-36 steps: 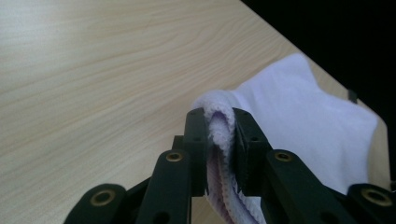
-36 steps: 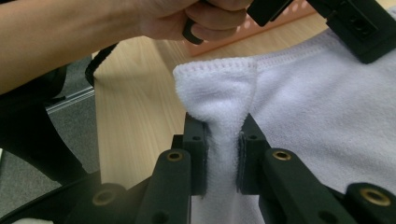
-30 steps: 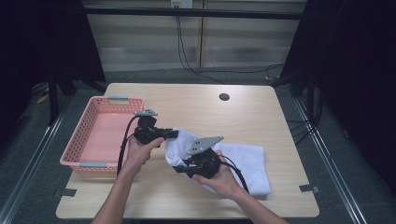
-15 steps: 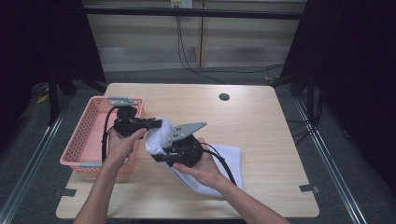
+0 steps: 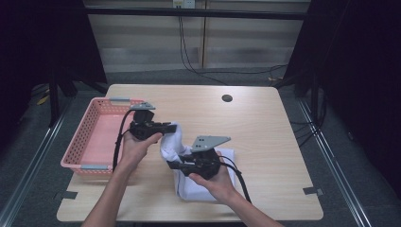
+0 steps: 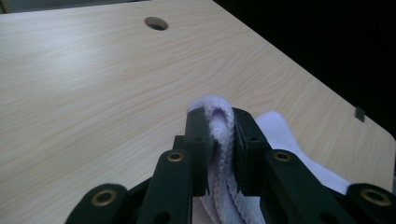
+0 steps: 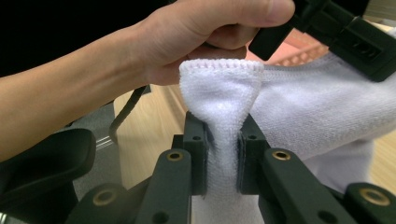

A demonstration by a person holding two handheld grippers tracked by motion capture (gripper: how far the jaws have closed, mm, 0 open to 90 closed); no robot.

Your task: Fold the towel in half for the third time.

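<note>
A white towel (image 5: 198, 187) hangs between both grippers, its lower part bunched on the wooden table (image 5: 269, 132). My left gripper (image 5: 169, 127) holds one top edge up, beside the pink basket. In the left gripper view, my left gripper (image 6: 219, 122) has its jaws shut on a folded towel (image 6: 289, 140) edge. My right gripper (image 5: 171, 164), with the grey plate on top, is lower and nearer to me. In the right gripper view, my right gripper (image 7: 223, 136) pinches a fold of the towel (image 7: 322, 107), with the left hand (image 7: 187, 32) just beyond.
A pink mesh basket (image 5: 80, 158) stands at the table's left edge with nothing showing inside. A round hole (image 5: 227, 98) lies at the table's far middle. Black cables trail from both grippers, and dark floor surrounds the table.
Both grippers carried the towel left and upward, then came partly back right. The towel, once spread flat at the right, now hangs bunched nearer the table's middle.
</note>
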